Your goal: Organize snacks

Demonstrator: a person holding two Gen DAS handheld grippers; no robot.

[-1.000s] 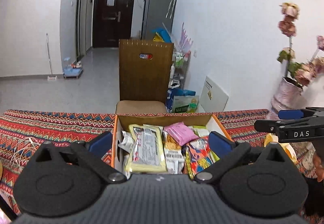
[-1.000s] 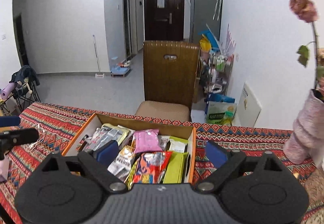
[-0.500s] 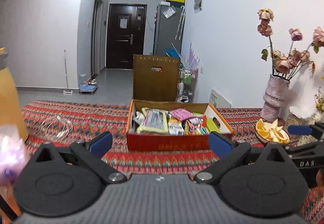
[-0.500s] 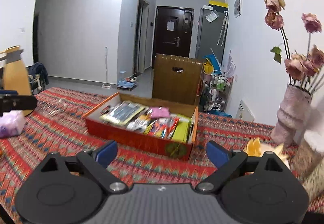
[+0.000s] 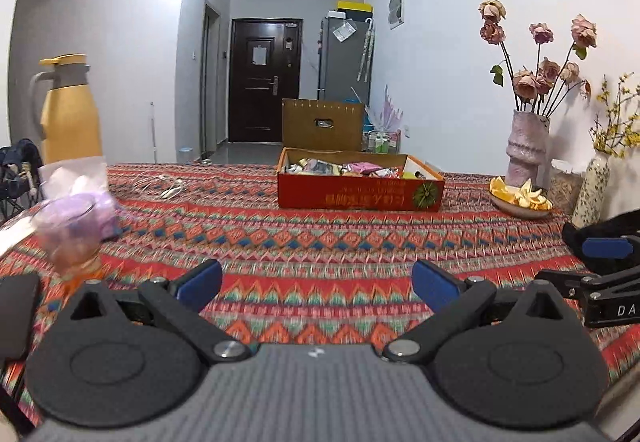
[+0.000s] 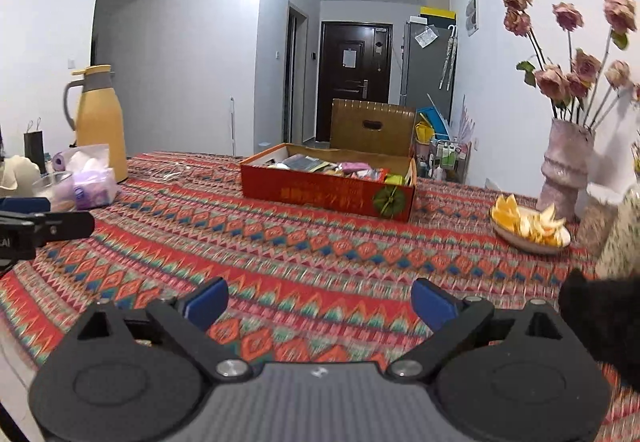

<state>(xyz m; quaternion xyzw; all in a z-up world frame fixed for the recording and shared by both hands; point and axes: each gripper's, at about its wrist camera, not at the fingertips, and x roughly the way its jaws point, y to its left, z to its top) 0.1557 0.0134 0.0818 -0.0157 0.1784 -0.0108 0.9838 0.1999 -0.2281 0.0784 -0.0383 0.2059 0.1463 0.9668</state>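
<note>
A red cardboard box full of snack packets stands far across the patterned tablecloth; it also shows in the right wrist view, with the snacks inside. My left gripper is open and empty, low over the cloth near the table's front. My right gripper is open and empty too, well short of the box. The right gripper's fingers show at the right edge of the left wrist view.
A yellow thermos, a tissue pack and a glass stand at the left. A plate of orange peel, a pink vase with dried roses and a speckled vase stand at the right. A wooden chair stands behind the table.
Both grippers have pulled back from above the snack box and dropped low toward the table's front. The box now lies far ahead. Both stayed open and empty.
</note>
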